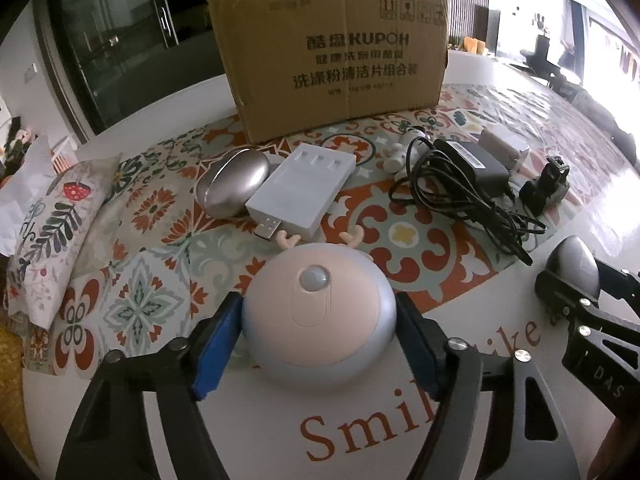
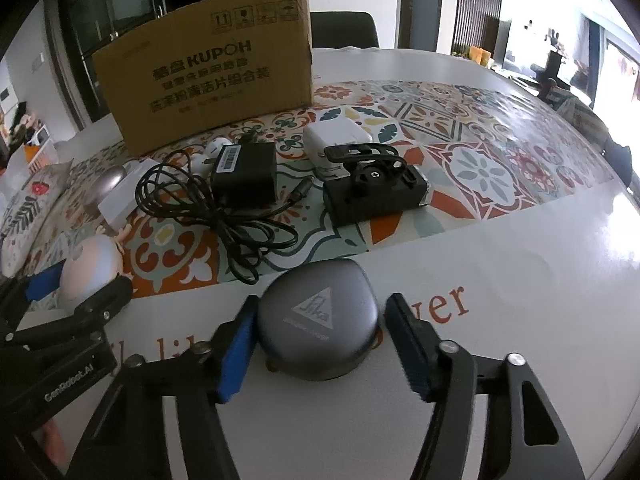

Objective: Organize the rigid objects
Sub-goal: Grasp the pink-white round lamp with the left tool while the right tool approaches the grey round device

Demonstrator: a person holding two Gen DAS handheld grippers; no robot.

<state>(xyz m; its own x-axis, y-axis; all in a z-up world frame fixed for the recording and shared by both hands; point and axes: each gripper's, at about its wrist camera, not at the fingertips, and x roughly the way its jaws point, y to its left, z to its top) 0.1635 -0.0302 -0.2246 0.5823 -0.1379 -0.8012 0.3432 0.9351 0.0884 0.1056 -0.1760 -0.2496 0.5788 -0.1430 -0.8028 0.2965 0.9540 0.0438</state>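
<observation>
Cardboard box (image 1: 332, 60) stands at the table's far side, behind a power adapter with cable (image 1: 460, 176). Left gripper (image 1: 320, 344) brackets the antlered round night light (image 1: 320, 316), pads at its sides. Right gripper (image 2: 320, 340) straddles the grey tape measure (image 2: 318, 320), jaws apart, gap visible. Smooth domed shells may slip out under off-centre closure.

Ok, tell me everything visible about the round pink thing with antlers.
The antlered night light is a round dome: matte pale-pink face, silvery-blue rim, a small translucent sensor bump near the top and two tan antlers at its far edge. It looks like plastic. It lies between the left gripper fingers, blue pads close at both sides; contact is unclear.
</observation>
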